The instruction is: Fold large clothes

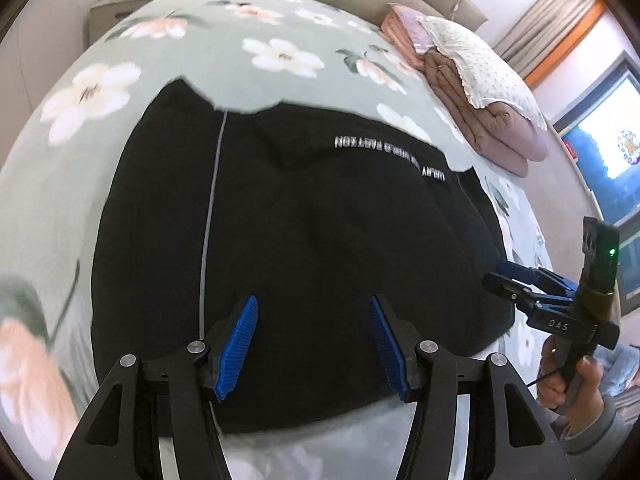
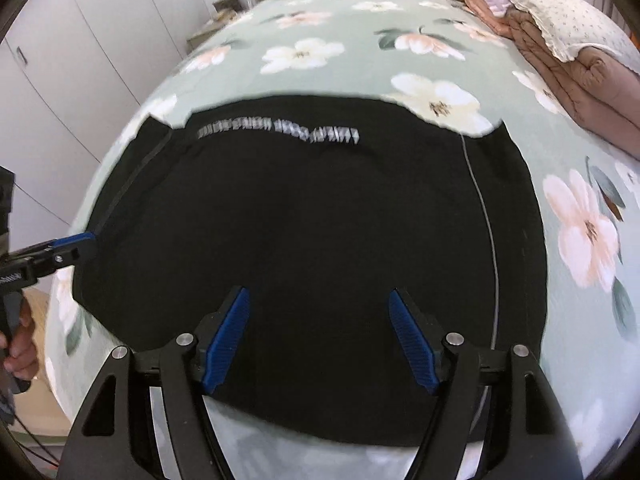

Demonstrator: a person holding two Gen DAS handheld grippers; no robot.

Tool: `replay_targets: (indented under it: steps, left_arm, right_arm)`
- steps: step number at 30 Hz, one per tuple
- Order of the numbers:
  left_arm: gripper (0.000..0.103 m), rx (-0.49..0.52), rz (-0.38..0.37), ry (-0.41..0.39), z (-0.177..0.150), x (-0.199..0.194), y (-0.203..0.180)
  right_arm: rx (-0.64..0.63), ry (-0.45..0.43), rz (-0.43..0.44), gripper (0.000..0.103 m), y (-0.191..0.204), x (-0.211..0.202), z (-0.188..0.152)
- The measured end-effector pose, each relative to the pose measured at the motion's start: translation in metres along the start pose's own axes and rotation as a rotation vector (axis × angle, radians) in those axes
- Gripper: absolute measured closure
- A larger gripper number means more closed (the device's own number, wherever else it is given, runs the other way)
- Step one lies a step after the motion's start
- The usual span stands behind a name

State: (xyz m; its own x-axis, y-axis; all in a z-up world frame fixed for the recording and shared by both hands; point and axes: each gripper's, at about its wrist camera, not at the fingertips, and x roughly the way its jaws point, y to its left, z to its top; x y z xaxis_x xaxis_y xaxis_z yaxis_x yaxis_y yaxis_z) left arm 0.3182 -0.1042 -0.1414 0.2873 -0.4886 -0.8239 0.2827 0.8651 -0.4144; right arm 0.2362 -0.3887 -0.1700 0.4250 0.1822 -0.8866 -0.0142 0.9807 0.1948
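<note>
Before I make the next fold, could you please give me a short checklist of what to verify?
1. Left claw open, nothing between its pads: ok.
2. Right claw open and empty: ok.
3. Black garment lies spread on the floral bed cover: ok.
4. Garment's surface free of other items: ok.
5. Folded quilt stack lies apart from the garment: ok.
6. Either claw touching the fabric: cannot tell.

My right gripper (image 2: 318,336) hangs spread wide over the black garment (image 2: 304,232) lying flat on the floral bedspread (image 2: 320,40); my left gripper (image 2: 86,246) touches its left edge.
</note>
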Motion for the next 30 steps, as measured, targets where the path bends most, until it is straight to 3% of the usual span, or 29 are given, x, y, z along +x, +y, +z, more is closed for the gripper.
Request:
replay_targets:
  steps: [5,9,14,16,18,22,24,28,30]
  left_arm:
    - [0.044,-0.007,0.054,0.086,-0.019,0.037,0.011]
    - [0.044,-0.046,0.039,0.084,-0.015,0.04,0.018]
    - [0.044,-0.056,0.097,-0.019,0.006,-0.004,0.031]
    - [0.044,-0.103,0.172,-0.063,0.021,-0.022,0.054]
    - [0.044,-0.166,0.185,-0.07,0.03,-0.029,0.081]
    - [0.044,-0.313,0.114,-0.051,0.033,-0.024,0.14]
    - [0.044,-0.367,0.056,-0.023,0.028,-0.011,0.163]
    - [0.043,-0.465,-0.112,0.052,0.015,0.027,0.186]
    - [0.035,-0.492,-0.168,0.098,0.012,0.049,0.188]
  right_arm:
    - [0.014,0.078,0.011,0.027,-0.003,0.025,-0.017]
    - [0.036,0.088,0.024,0.026,-0.01,0.027,-0.013]
    - [0.075,0.014,-0.021,0.026,-0.046,-0.002,-0.002]
    - [0.123,-0.008,-0.055,0.025,-0.076,-0.009,0.002]
    - [0.169,-0.006,-0.09,0.025,-0.107,-0.006,0.003]
    - [0.277,0.023,-0.049,0.024,-0.166,0.014,0.001]
    - [0.339,0.039,0.047,0.023,-0.189,0.031,0.0]
    - [0.405,0.091,0.24,0.012,-0.212,0.061,0.005]
    - [0.426,0.123,0.331,0.01,-0.22,0.077,0.006]
